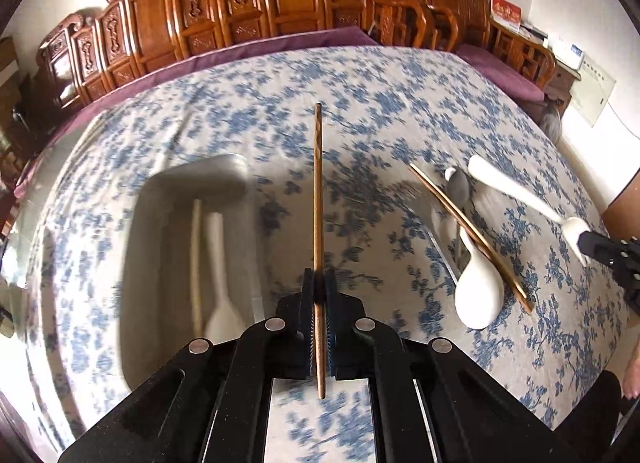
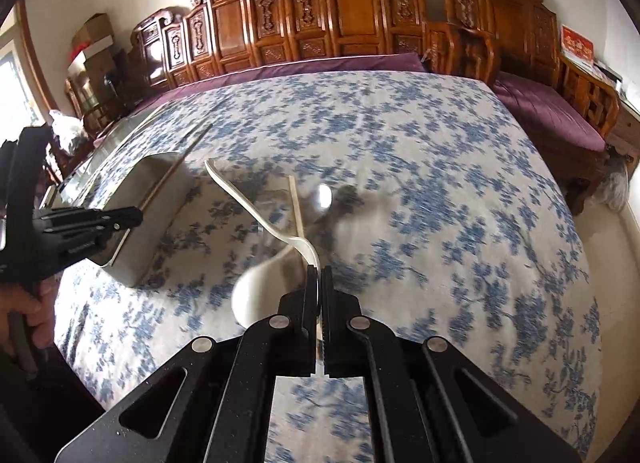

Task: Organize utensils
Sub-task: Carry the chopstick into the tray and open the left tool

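Note:
My left gripper [image 1: 319,275] is shut on a brown wooden chopstick [image 1: 318,183], which it holds in the air pointing away from me, just right of the metal tray [image 1: 200,173]. One pale chopstick [image 1: 196,263] and a white spoon [image 1: 220,283] lie in the tray. My right gripper [image 2: 319,273] is shut on the bowl end of a white spoon [image 2: 244,199], lifted with its handle pointing up and left. Under it on the cloth lie another white spoon [image 2: 256,291], a chopstick [image 2: 296,203] and a metal spoon [image 2: 324,197]. The left gripper [image 2: 132,217] shows beside the tray [image 2: 160,223].
A blue floral cloth [image 2: 440,183] covers the table. Carved wooden benches [image 2: 352,15] with purple cushions [image 2: 548,111] run along the far side and the right. A person's hand [image 2: 28,311] is at the left edge. Boxes [image 2: 94,43] are stacked in the far left corner.

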`<act>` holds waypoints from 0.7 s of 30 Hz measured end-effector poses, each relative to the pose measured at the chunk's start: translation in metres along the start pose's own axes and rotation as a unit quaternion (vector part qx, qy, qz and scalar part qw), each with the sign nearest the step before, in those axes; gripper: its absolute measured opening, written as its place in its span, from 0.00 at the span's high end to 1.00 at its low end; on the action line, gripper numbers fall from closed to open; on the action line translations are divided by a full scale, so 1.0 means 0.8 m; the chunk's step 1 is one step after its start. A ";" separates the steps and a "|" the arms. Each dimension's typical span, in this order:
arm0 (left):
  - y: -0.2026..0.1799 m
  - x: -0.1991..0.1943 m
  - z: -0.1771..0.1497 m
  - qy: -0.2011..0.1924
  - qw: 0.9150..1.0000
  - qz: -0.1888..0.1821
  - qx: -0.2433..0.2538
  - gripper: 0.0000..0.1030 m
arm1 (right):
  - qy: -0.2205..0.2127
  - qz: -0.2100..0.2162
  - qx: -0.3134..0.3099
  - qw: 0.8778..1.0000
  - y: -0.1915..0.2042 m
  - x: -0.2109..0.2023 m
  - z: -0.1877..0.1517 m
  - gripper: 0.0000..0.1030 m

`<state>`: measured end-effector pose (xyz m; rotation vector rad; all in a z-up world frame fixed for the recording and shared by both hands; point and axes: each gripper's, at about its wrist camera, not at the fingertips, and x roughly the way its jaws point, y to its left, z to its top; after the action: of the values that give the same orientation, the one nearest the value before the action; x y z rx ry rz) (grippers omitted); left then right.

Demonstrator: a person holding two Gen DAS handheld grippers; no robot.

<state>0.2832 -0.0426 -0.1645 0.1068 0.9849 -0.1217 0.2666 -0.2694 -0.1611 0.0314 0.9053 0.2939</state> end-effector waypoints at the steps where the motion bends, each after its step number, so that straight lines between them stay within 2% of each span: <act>1: 0.009 -0.005 0.000 -0.002 1.000 0.003 -0.002 0.96 | 0.000 0.001 -0.003 1.000 0.008 0.002 0.003 0.97; 9: 0.076 -0.021 -0.009 -0.001 1.000 0.019 -0.021 0.96 | 0.001 0.012 -0.032 0.999 0.063 0.015 0.021 0.97; 14: 0.105 -0.006 -0.018 0.023 0.999 0.019 -0.018 0.96 | 0.004 0.018 -0.043 0.999 0.084 0.022 0.025 0.97; 21: 0.119 0.023 -0.031 0.059 0.998 0.004 -0.013 0.96 | 0.009 0.015 -0.052 0.999 0.095 0.028 0.027 0.97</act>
<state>0.2873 0.0543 -0.1906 0.0957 1.1044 -0.0964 0.2782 -0.1888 -0.1532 -0.0526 0.9065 0.3696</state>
